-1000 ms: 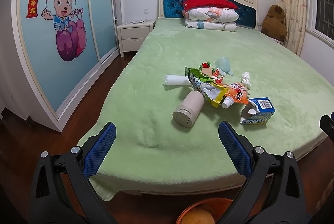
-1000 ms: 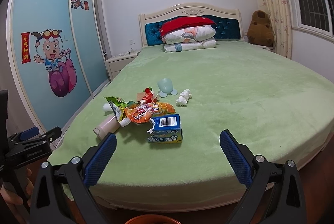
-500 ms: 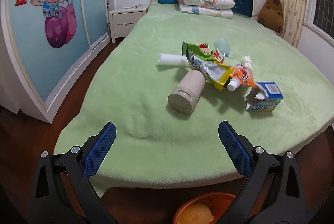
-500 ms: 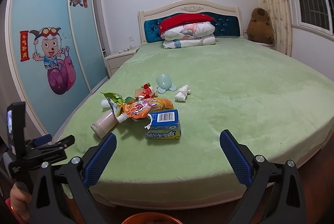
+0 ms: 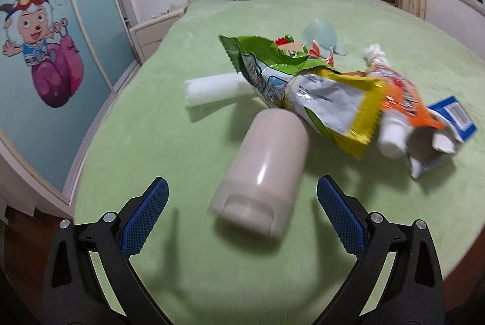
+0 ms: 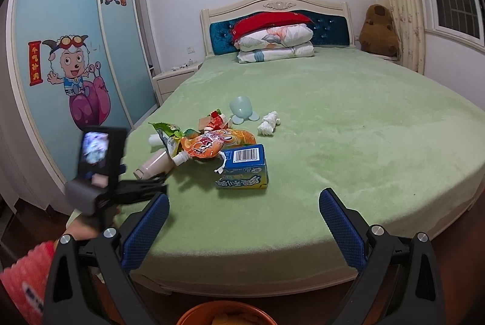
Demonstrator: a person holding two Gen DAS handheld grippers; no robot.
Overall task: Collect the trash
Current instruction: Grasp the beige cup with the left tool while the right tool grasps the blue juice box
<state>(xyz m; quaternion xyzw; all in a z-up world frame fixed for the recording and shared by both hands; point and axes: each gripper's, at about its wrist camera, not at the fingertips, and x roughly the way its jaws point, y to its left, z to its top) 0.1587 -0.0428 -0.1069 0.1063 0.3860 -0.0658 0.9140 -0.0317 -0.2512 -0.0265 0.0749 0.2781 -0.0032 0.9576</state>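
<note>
Trash lies in a heap on the green bed point(image 6: 348, 125). A beige bottle point(image 5: 262, 176) lies on its side, its cap end just ahead of my open left gripper point(image 5: 242, 200), between the line of its fingers. Behind it lie a green and yellow snack bag point(image 5: 306, 88), a white roll point(image 5: 212, 88), an orange wrapper point(image 5: 403, 100) and a torn blue carton point(image 5: 445, 131). My right gripper point(image 6: 242, 211) stands open over the bed's foot edge, short of the blue carton point(image 6: 242, 167). A crumpled tissue point(image 6: 269, 123) and a pale blue cup point(image 6: 242, 109) lie farther back.
An orange bin point(image 6: 225, 313) stands on the floor below the right gripper. A wardrobe with cartoon stickers point(image 6: 75, 73) lines the left wall, with a nightstand point(image 6: 174, 81) beside the headboard. Pillows point(image 6: 274, 43) are stacked at the head, and a brown plush toy point(image 6: 379, 31) sits by the curtain.
My left gripper has moved forward and down over the bed, close up to the beige bottle. The right gripper has barely moved. Both stay open.
</note>
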